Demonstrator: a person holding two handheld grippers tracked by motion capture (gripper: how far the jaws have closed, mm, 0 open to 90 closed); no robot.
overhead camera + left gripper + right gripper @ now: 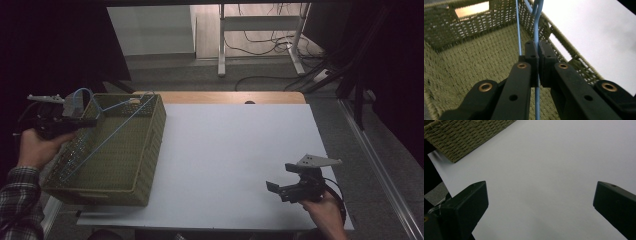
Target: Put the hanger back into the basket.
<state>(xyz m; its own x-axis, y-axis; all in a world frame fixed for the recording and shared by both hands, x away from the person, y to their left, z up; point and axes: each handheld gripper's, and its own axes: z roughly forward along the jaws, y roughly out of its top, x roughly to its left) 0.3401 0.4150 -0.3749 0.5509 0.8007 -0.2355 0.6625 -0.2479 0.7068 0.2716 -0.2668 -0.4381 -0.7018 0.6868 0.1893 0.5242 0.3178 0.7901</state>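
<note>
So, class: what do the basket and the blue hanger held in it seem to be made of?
Basket: woven olive-green cord or fibre, matte; its plaited strands and open mesh walls show this. Hanger: thin light-blue rod, smooth, probably plastic-coated wire; it is slim and evenly coloured, though the core can't be told.

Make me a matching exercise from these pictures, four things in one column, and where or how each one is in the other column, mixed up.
Things:
1. left gripper
2. right gripper
3. blue hanger
4. woven basket

States:
A. stands at the left edge of the white table
B. jaws wide open, nothing between them
C. reaches down into the basket, pinched near its hook
D. jaws shut on thin blue wire

Pairs: 1-D, 2-B, 3-C, 4-A
</note>
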